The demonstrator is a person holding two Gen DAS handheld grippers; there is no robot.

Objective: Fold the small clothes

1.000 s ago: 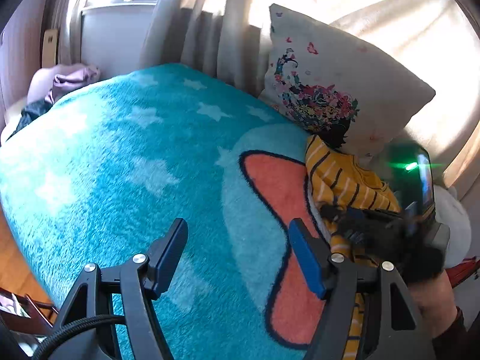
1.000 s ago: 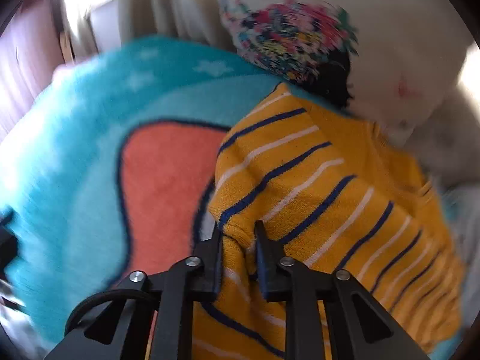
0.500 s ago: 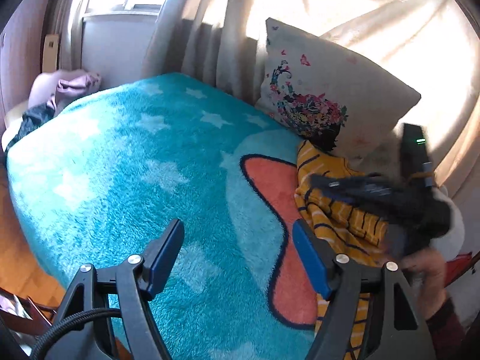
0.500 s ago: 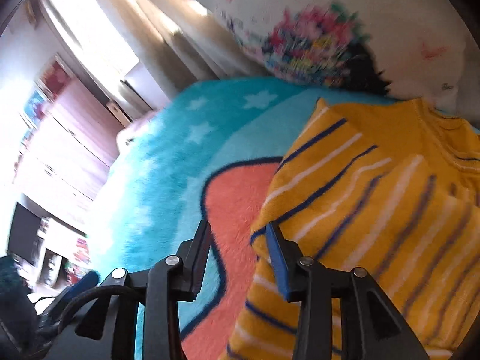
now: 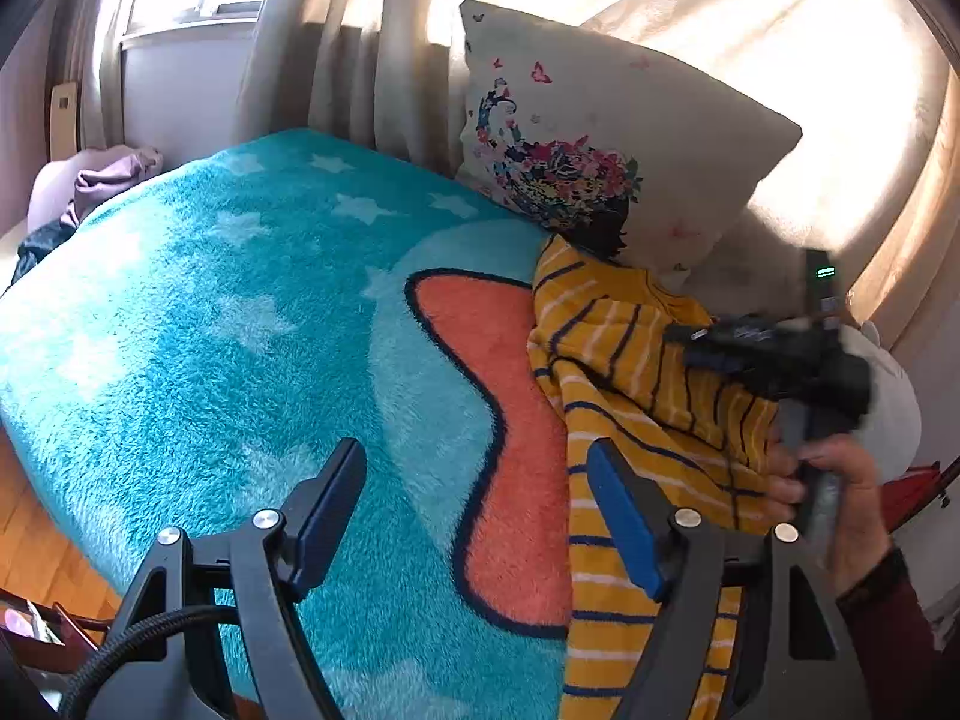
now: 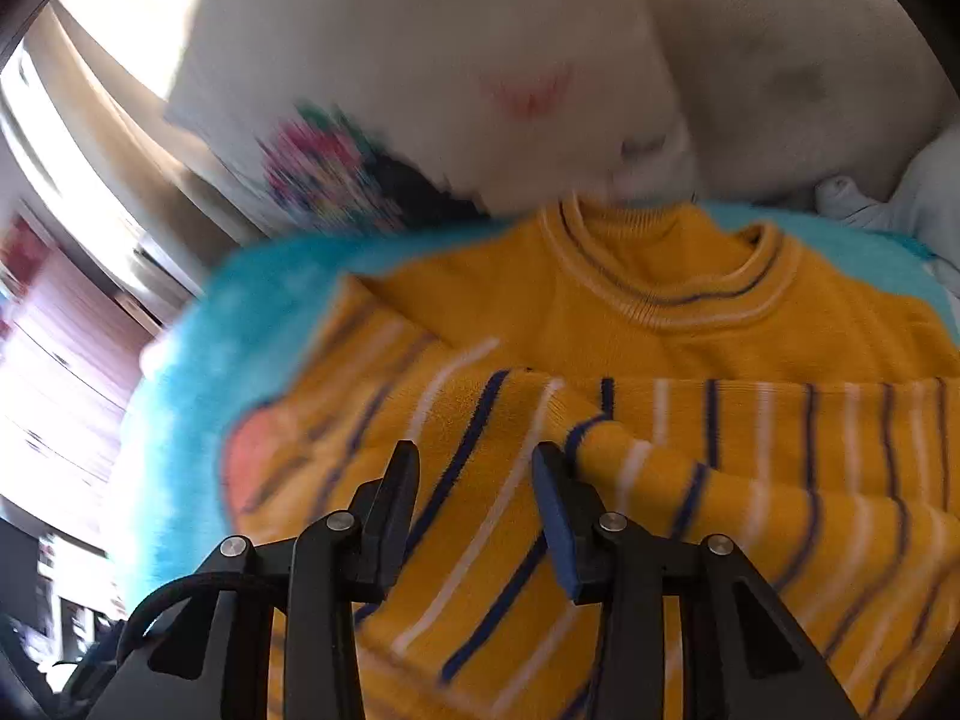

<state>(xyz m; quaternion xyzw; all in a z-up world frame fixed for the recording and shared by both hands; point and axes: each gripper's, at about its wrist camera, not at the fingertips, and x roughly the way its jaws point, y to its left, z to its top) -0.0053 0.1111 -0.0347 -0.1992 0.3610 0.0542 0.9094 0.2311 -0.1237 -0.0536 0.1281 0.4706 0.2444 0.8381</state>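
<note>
A small yellow sweater [image 5: 624, 360] with navy and white stripes lies on the right side of the teal blanket [image 5: 210, 300], below the pillow. Its collar shows in the right wrist view [image 6: 678, 276], with a striped part folded over the body. My left gripper [image 5: 474, 498] is open and empty above the blanket, its right finger next to the sweater's lower edge. My right gripper [image 6: 474, 480] is open just above the folded sweater [image 6: 660, 450] and holds nothing. It also shows in the left wrist view [image 5: 780, 354], in a hand.
A white pillow [image 5: 600, 138] with a floral print leans against the curtains [image 5: 360, 30] behind the sweater. Purple and dark clothes [image 5: 90, 180] lie at the bed's far left corner. Wooden floor [image 5: 24, 516] shows past the left edge. White bedding [image 5: 894, 408] lies at right.
My right gripper let go of the sweater's edge, opened, and swung right over the garment, leaving part of it folded over. The left gripper stayed open and hardly moved.
</note>
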